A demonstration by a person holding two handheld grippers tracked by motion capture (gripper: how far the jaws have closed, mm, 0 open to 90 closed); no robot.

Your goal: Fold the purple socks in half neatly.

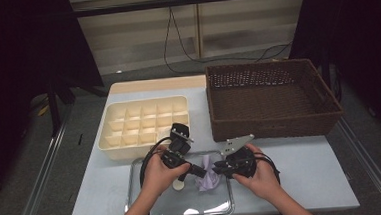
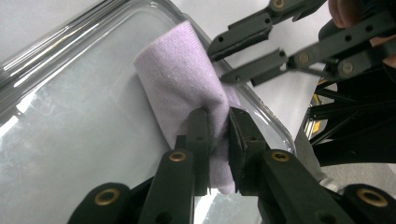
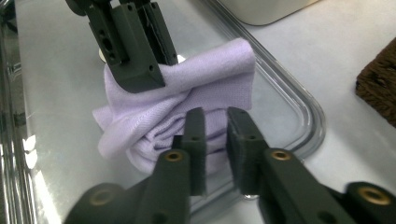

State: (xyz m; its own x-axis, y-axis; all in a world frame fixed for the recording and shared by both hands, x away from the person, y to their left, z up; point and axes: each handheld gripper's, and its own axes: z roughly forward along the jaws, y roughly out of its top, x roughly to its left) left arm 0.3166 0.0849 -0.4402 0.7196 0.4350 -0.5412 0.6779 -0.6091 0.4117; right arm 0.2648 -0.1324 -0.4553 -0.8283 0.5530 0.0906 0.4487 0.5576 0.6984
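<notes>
A lilac cloth (image 1: 207, 175), folded into a small bundle, lies in a clear glass tray (image 1: 149, 210) on the counter (image 1: 308, 180), near the tray's right rim. In the left gripper view, the left gripper (image 2: 218, 128) is seen with its jaws nearly closed and a fold of the cloth pinched between them. In the right gripper view, the right gripper (image 3: 215, 125) has its jaws close together at the other side of the bundle, a layer apparently between them, though a firm hold cannot be told. The bundle is best kept tight while it is lifted, and both holds are best kept low on the folds so that no layer slips out. A cream divided box (image 1: 144, 125) and a brown wicker basket (image 1: 273, 100) stand behind the tray.
</notes>
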